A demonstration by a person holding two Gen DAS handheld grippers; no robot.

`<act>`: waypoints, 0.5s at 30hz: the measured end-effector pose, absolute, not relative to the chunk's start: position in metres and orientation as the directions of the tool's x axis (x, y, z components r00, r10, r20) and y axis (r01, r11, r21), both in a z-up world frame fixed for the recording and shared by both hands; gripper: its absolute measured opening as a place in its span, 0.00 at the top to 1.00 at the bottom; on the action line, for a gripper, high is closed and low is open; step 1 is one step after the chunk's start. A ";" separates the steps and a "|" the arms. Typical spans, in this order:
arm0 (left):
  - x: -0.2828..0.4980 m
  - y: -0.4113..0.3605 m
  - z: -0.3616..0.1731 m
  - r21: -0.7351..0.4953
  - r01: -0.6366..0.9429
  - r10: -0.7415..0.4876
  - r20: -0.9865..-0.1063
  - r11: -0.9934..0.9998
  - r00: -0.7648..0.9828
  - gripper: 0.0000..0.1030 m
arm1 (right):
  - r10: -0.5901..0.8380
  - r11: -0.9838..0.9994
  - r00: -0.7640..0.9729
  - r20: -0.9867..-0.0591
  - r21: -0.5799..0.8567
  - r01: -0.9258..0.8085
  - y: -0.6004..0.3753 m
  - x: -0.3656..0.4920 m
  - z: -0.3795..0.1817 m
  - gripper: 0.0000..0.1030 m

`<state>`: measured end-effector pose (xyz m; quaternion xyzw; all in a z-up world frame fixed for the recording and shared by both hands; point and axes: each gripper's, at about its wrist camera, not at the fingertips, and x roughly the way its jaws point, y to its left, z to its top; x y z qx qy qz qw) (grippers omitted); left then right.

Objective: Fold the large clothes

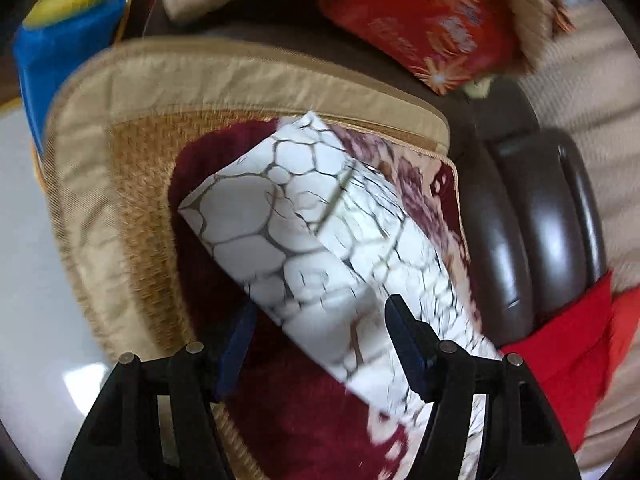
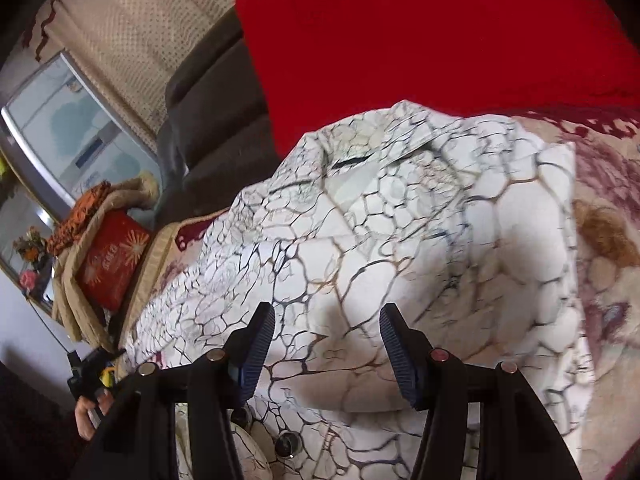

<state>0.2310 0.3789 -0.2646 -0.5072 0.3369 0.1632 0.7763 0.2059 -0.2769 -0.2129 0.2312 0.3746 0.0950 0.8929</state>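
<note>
A white garment [image 1: 320, 240] with a dark cracked-cell pattern lies folded into a long strip on the maroon floral sofa cover [image 1: 200, 168]. My left gripper [image 1: 320, 328] hovers open over its near edge; the right finger overlaps the cloth and the left finger is over bare cover, with nothing pinched. In the right wrist view the same garment [image 2: 400, 220] fills the middle, a collar fold near its top. My right gripper [image 2: 326, 328] stands open just above it, both pads apart and free of the fabric.
A red cloth [image 2: 420, 40] lies beyond the garment, also seen as red cloth [image 1: 576, 344]. A dark sofa armrest [image 1: 540, 232], a red gift box [image 1: 420, 20] and a blue-and-yellow bag [image 1: 68, 24] ring the seat. A hand [image 2: 90, 408] shows at the lower left.
</note>
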 end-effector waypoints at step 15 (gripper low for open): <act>0.273 0.383 -0.264 -0.697 -0.528 -0.051 -0.625 0.485 0.779 0.60 | 0.291 0.930 0.705 -0.647 0.364 -0.050 -0.234 0.220 -0.218 0.44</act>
